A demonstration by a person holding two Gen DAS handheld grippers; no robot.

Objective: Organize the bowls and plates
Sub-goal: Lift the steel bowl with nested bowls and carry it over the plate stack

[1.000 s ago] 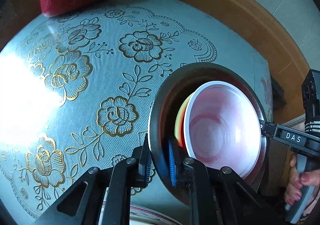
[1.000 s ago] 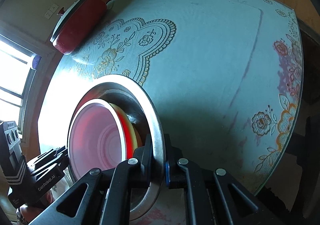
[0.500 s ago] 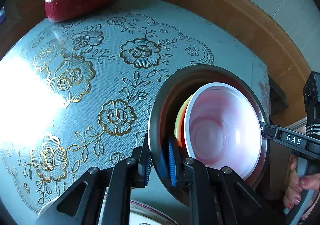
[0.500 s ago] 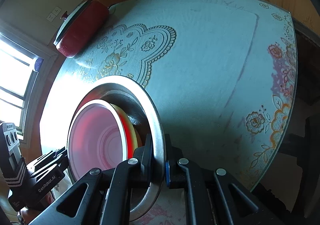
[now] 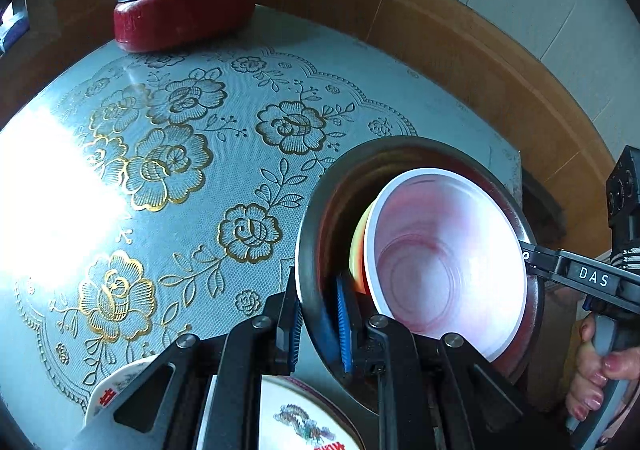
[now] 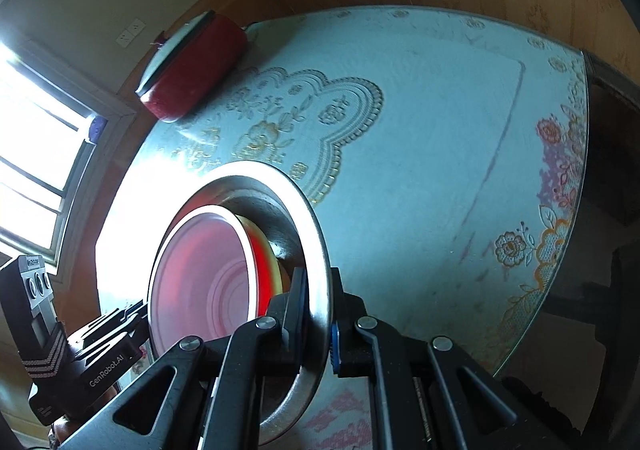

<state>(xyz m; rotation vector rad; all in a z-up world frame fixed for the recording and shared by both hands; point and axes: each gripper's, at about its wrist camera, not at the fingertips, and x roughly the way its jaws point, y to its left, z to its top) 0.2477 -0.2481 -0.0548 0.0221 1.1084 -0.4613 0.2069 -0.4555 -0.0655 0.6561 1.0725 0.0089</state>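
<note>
A large steel bowl (image 5: pixel 316 217) (image 6: pixel 316 234) hangs above the table, held by both grippers on opposite sides of its rim. A red and white plastic bowl (image 5: pixel 444 266) (image 6: pixel 200 290) is nested inside it over a yellow bowl (image 5: pixel 358 242). My left gripper (image 5: pixel 318 330) is shut on the steel bowl's near rim in the left wrist view. My right gripper (image 6: pixel 320 326) is shut on the opposite rim. A decorated white plate (image 5: pixel 296 418) lies under the left gripper at the bottom edge.
A red lidded pot (image 5: pixel 184 5) (image 6: pixel 192 65) stands at the table's far side. The table (image 5: pixel 160 153) has a pale blue cloth with gold flowers. A wooden wall panel (image 5: pixel 460 49) runs behind it. The table's glass edge (image 6: pixel 560 290) is at the right.
Both grippers have carried the steel bowl with its nested bowls back from the table's far side; more of the plate shows below. The grips have not changed.
</note>
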